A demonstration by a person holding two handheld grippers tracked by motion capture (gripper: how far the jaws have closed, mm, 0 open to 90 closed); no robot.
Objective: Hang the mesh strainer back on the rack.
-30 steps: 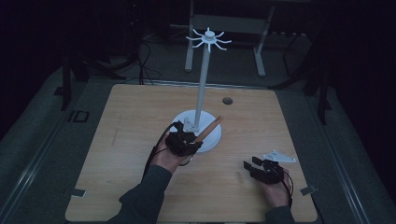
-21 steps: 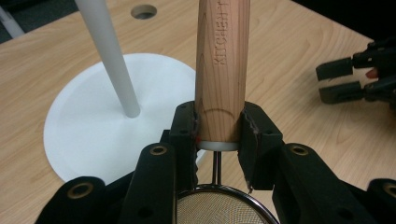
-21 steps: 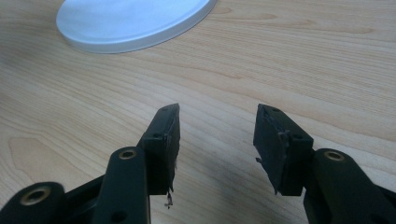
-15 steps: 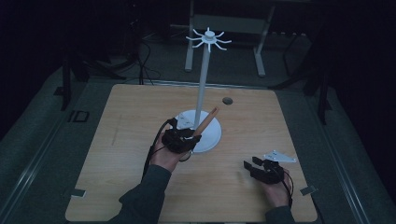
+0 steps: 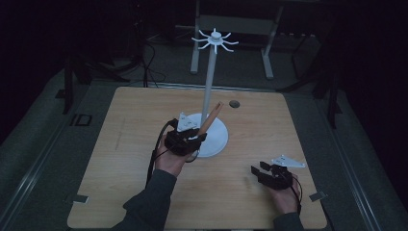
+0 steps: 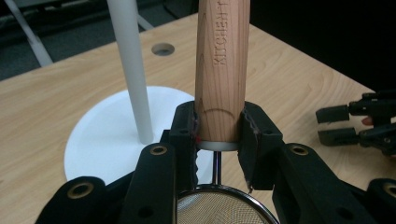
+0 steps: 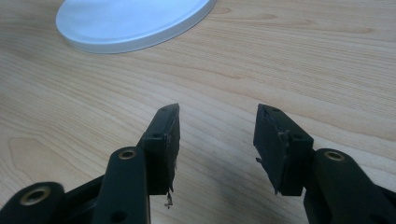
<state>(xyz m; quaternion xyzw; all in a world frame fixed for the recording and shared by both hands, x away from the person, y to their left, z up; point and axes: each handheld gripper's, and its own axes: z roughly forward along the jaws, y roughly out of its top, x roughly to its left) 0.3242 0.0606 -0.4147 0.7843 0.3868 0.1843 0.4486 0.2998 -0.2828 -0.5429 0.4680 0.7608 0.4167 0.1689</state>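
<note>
My left gripper [image 5: 190, 137] is shut on the wooden handle [image 5: 210, 118] of a small sieve, held over the near edge of the white stand's round base [image 5: 219, 142]. The handle slants up toward the stand's pole [image 5: 208, 86], which carries a crown of hooks [image 5: 215, 41]. In the left gripper view the jaws clamp the handle [image 6: 222, 70] near its lower end, with the wire mesh [image 6: 215, 207] just below and my left gripper [image 6: 218, 126] closed tight. My right gripper [image 5: 257, 172] rests open low over the table at the front right, and its jaws [image 7: 217, 126] hold nothing.
A round hole [image 5: 234, 103] pierces the table behind the base. The white pole [image 6: 133, 70] stands just left of the handle in the left gripper view. The base's rim [image 7: 135, 18] lies ahead of the right gripper. Dark floor and stand legs surround the table.
My left gripper has lifted the handle's far end, so it leans more steeply toward the pole. The right gripper has stayed in place.
</note>
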